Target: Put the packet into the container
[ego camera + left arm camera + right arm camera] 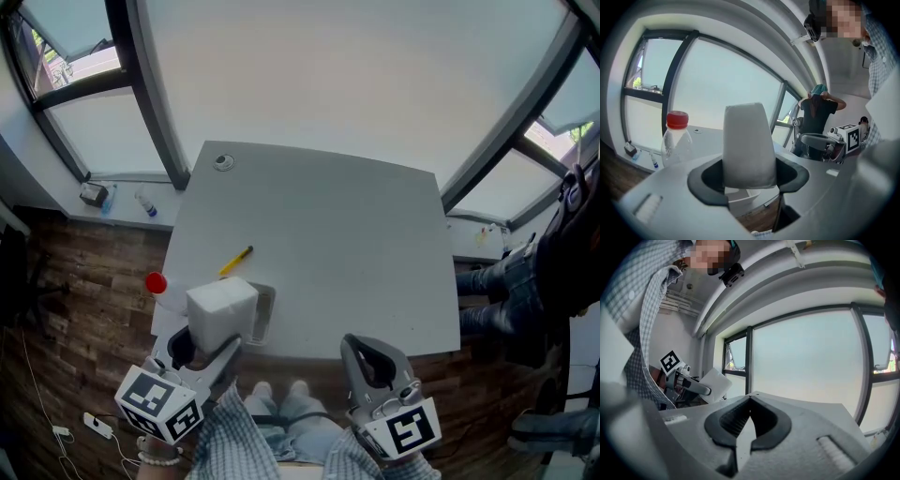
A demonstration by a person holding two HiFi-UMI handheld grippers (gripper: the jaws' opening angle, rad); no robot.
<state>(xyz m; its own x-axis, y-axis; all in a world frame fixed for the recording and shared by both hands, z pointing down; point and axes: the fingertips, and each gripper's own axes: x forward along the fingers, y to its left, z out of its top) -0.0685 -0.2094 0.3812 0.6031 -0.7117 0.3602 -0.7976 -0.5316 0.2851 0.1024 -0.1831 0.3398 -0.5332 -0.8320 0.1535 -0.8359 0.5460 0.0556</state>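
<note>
1. The left tongs [206, 339] stand wide apart and are clamped on a white packet [222, 305], one pad on each side of it.
2. The packet is upright in that grip, over the container [263, 315] at the near left edge of the tabletop [356, 244]. Only the container's right rim shows past it, and I cannot tell whether the two touch.
3. The right tongs [370, 356] are closed with the tips together and nothing between them, at the near edge, well right of the packet.
4. A clear bottle [157, 285] with a red cap stands just left of the container.
5. A yellow pen [236, 260] lies just beyond the packet.
</note>
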